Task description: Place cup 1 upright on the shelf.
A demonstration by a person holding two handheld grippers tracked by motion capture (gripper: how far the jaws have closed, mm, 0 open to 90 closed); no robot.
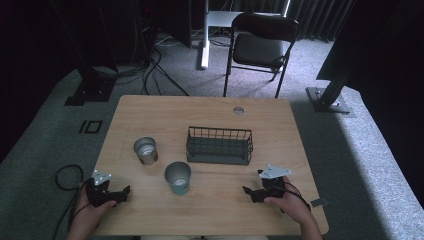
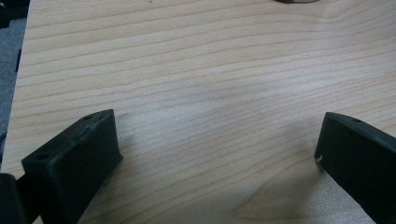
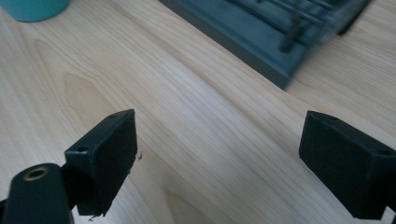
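The left tool point(image 1: 122, 193) sits at about 8 o'clock on the bench point(image 1: 210, 215), held in the person's left hand point(image 1: 90, 210). In the left gripper view its two black jaws stand wide apart with bare wood between them, gripping nothing. The right tool point(image 1: 248, 192) lies at about 4 o'clock in the right hand point(image 1: 292, 202); in the right gripper view its jaws are likewise spread wide and hold nothing, just above the wood.

Nearest the tools is the teal cup point(image 1: 178, 177), upright at about 6 o'clock between the two tools and clear of both. The metal tin point(image 1: 145, 150), open-topped and shiny, stands at about 9 o'clock, just beside the cup but apart. The wire basket point(image 1: 219, 145), dark, rectangular, with thin upright bars and a flat base, sits at the centre; the right gripper view shows its base edge point(image 3: 261, 37) at 1 o'clock.

The bench is pale wood with flowing grain and rounded corners, with a small round grommet point(image 1: 238, 110) at 12 o'clock. It stands on grey carpet point(image 1: 45, 145). Beyond, a black folding chair point(image 1: 260, 47) faces the bench, with cables point(image 1: 150, 75) on the floor and dark curtains behind.
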